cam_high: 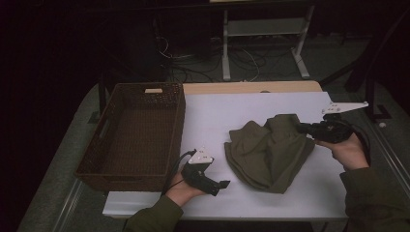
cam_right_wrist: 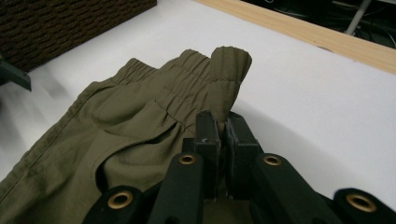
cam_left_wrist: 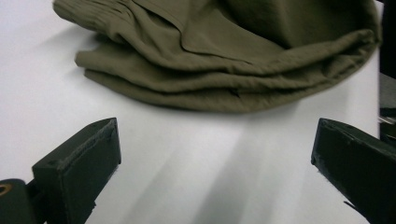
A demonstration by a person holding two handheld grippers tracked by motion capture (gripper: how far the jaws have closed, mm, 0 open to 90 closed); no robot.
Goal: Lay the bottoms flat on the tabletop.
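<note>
Right gripper view: right gripper (cam_right_wrist: 223,122) jaws pinch the olive trousers' (cam_right_wrist: 140,121) elastic waistband on the white tabletop (cam_right_wrist: 308,93); left gripper (cam_left_wrist: 215,172) jaws stand wide, empty.

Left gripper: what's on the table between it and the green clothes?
Nothing. The left gripper view shows bare white table between the open left gripper and the green clothes.

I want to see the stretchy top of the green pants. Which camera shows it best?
The right gripper view: the gathered waistband is close up, pinched by the right gripper. The high view shows the whole garment, small and dim. The left gripper view shows folded edges and ribbed fabric at one corner.
</note>
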